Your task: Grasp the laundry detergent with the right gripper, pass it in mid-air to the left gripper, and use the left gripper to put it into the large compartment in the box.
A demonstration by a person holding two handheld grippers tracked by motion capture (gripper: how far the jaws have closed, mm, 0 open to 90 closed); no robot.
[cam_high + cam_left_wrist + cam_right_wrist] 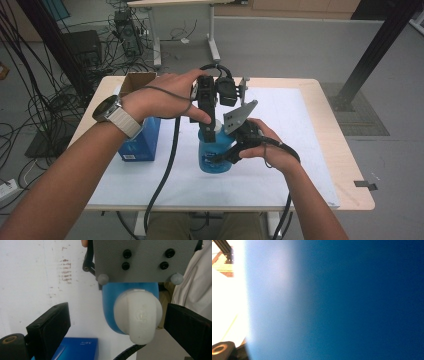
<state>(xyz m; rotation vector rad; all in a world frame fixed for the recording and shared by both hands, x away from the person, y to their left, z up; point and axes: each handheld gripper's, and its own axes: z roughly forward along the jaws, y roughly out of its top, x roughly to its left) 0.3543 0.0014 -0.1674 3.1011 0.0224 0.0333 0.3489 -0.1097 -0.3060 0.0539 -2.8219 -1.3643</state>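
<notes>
The right gripper clamps the blue plastic bottle mid-bench; the left gripper's jaws stand open around its white cap.

High view: even, diffuse room light, soft shadows under the arms on the white mat; slightly soft focus throughout. Left gripper view: bright, washed-out background at upper left; the cap at centre is blurred, the tongs' black jaws at the lower corners soft. Right gripper view: the bottle is a featureless blue blur, with overexposed glare down the left edge.
</notes>
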